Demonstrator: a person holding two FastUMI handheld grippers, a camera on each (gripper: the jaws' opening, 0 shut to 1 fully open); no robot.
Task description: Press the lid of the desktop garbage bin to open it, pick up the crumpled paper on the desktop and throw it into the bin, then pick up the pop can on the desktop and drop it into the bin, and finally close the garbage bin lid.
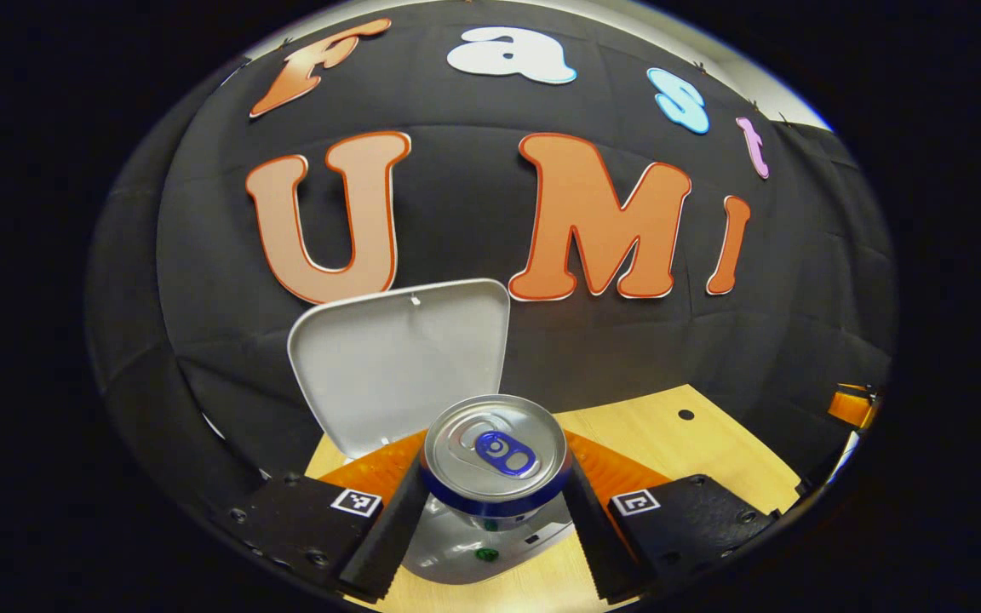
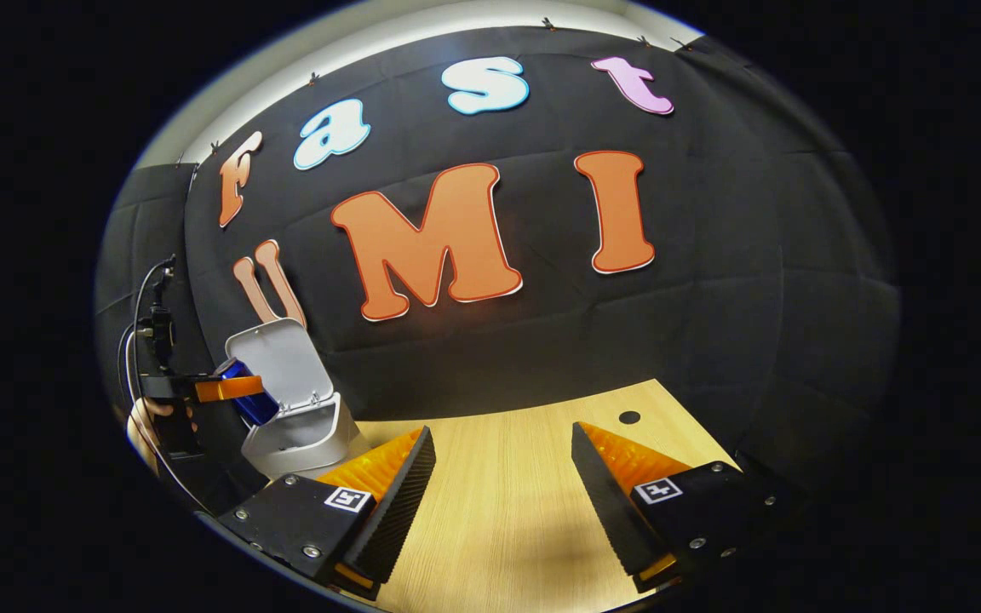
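Pop can [image 1: 495,464] held upright above the open garbage bin [image 1: 465,545], left gripper [image 1: 490,502] fingers clamped on its sides below the rim. Likely thin-walled, smooth and slippery: grip mid-body, gently. Right gripper [image 2: 503,477] fingers spread apart over the tabletop [image 2: 507,511].

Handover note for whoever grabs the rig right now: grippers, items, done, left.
Left gripper: shut on the pop can, held above the garbage bin.
Right gripper: open, holding nothing, over the wooden desktop.
Bin lid: open, standing upright.
Crumpled paper: can't tell from here whether it's in the bin.
Done: lid opened, can picked up.
Left: drop the can into the bin, close the lid.
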